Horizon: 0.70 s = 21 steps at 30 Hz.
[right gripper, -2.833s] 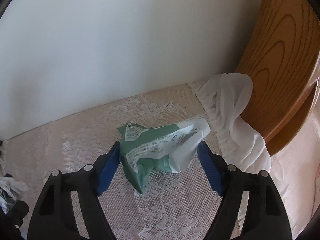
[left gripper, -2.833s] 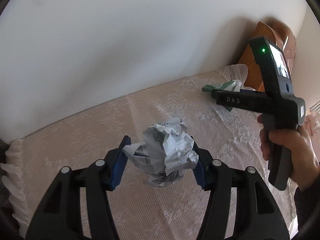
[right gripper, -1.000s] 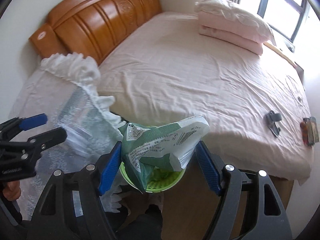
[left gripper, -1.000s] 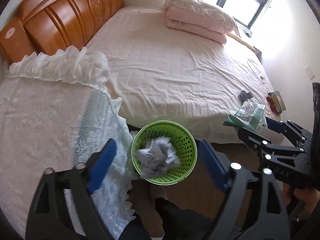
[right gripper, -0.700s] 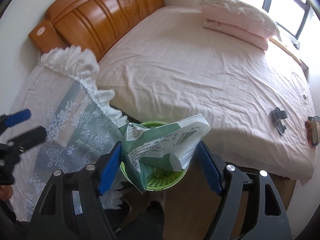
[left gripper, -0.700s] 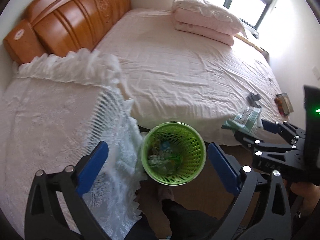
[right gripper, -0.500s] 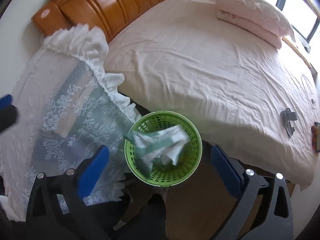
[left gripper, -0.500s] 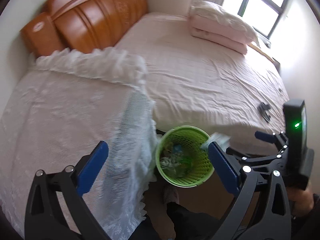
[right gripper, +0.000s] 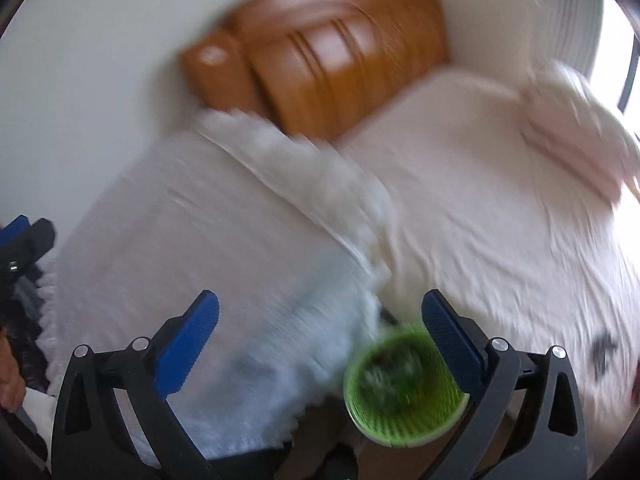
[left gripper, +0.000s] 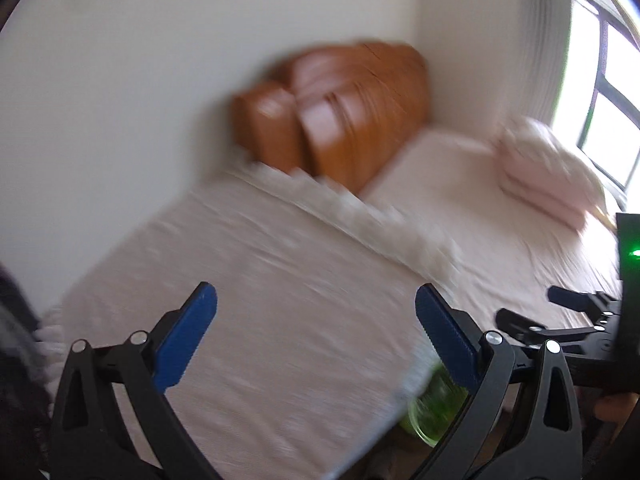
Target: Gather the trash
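Note:
Both views are blurred by motion. A green mesh wastebasket [right gripper: 404,388] stands on the floor beside the lace-covered table [right gripper: 200,248], with crumpled trash [right gripper: 394,376] inside it. My right gripper [right gripper: 320,332] hangs open above the table's near corner, nothing between its blue pads; the basket lies under its right finger. In the left wrist view my left gripper [left gripper: 316,320] is open and empty over the table top [left gripper: 260,300]. A slice of the basket [left gripper: 434,412] shows behind its right finger. The other gripper [left gripper: 576,320] pokes in from the right edge.
A bed with a pale pink sheet [right gripper: 500,200] and a wooden headboard [right gripper: 328,56] fills the right side. Folded pink bedding [right gripper: 572,128] lies near a bright window [left gripper: 608,92]. A small dark object [right gripper: 604,352] rests on the bed. A white wall [left gripper: 120,80] backs the table.
The crumpled paper and the green-white wrapper dropped from the grippers into the basket. Both grippers opened wide, then swung up and left toward the table, so the basket slid to the lower right.

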Motion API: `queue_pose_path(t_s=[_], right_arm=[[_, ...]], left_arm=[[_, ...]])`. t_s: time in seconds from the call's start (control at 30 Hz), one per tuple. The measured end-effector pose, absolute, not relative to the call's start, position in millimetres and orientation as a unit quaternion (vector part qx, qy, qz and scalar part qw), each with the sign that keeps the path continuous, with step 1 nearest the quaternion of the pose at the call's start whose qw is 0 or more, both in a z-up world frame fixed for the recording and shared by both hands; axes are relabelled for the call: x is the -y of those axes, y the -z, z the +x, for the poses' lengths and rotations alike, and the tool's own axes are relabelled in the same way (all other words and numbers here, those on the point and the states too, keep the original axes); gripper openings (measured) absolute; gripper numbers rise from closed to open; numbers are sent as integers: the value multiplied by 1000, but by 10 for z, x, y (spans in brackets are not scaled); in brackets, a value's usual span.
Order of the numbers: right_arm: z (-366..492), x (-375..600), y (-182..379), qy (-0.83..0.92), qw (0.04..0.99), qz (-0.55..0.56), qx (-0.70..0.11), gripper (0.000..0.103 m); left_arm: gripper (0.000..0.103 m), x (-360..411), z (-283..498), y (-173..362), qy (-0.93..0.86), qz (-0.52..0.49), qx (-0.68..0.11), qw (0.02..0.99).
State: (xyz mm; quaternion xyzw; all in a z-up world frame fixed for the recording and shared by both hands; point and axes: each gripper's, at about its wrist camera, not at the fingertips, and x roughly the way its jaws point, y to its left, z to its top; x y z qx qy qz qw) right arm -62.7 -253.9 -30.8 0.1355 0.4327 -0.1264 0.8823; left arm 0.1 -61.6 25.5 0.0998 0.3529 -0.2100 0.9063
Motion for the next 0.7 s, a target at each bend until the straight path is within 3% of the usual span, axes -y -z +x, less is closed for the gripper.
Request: queue_pose_path(t_s=[0.3, 0.7], right_arm=[[-145, 1960, -513, 34, 930, 99, -352, 101], [-71, 1720, -436, 22, 927, 83, -365, 101]], left_arm=[[95, -43, 237, -811, 101, 58, -300, 947], [95, -123, 259, -705, 89, 36, -322, 942]])
